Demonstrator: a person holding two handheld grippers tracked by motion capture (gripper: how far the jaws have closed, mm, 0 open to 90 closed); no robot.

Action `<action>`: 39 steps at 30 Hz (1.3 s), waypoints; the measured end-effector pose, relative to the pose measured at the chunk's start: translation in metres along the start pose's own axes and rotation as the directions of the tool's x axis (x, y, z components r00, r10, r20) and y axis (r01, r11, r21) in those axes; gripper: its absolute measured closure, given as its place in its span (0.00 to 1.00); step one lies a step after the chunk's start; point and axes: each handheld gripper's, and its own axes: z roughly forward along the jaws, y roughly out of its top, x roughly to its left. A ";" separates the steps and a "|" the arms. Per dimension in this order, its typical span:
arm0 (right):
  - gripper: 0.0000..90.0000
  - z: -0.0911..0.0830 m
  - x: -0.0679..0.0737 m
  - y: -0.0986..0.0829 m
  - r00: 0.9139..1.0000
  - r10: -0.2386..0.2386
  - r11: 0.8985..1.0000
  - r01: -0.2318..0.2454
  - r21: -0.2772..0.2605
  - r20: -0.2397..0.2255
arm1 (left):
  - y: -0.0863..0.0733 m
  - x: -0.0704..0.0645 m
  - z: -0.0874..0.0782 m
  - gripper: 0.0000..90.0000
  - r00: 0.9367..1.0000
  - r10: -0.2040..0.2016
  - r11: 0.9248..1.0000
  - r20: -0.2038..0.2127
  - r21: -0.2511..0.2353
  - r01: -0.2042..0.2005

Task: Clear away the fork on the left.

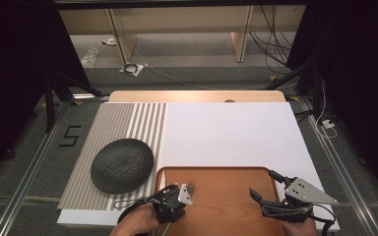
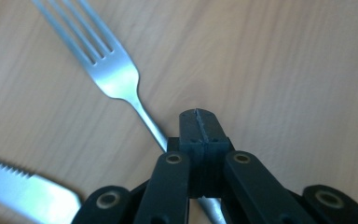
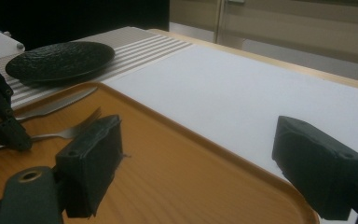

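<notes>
Pinching the fork (image 2: 116, 77) by its handle, left hand-held gripper (image 2: 199, 122) has jaws closed together, low over the wooden tray (image 1: 226, 206). Knife (image 2: 23, 189) lies just beside the fork. Right hand-held gripper (image 3: 198, 161) gapes wide, holding nothing. Black plate (image 1: 122, 165) sits on the striped mat (image 1: 108, 123), left of the tray.

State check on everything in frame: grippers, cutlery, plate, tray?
left gripper: fingers shut on fork handle
right gripper: open, holds nothing, above tray
fork: flat on tray, tines away from gripper
knife: flat on tray beside fork
black plate: on striped mat, nothing on it
tray: at table's near edge
</notes>
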 end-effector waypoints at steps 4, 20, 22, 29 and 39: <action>0.19 0.000 0.000 0.000 1.000 0.002 1.000 -0.002 0.003 0.001 | -0.005 0.005 -0.002 1.00 1.000 -0.019 1.000 -0.008 0.003 0.019; 0.19 -0.001 -0.001 0.000 1.000 0.008 1.000 -0.008 -0.005 0.001 | -0.019 0.015 -0.008 1.00 0.997 -0.079 0.997 -0.022 -0.002 0.079; 0.19 -0.001 0.000 0.000 1.000 0.002 1.000 -0.002 0.002 -0.001 | -0.019 0.015 -0.009 1.00 0.996 -0.085 0.996 -0.025 -0.004 0.085; 0.19 -0.001 0.000 0.000 1.000 0.002 1.000 -0.002 0.002 0.000 | -0.023 0.017 -0.010 0.99 0.996 -0.092 0.996 -0.016 -0.002 0.092; 0.19 -0.001 0.000 0.000 1.000 0.000 1.000 0.000 0.001 0.000 | -0.023 0.021 -0.024 0.75 0.990 -0.136 0.986 -0.041 -0.107 0.131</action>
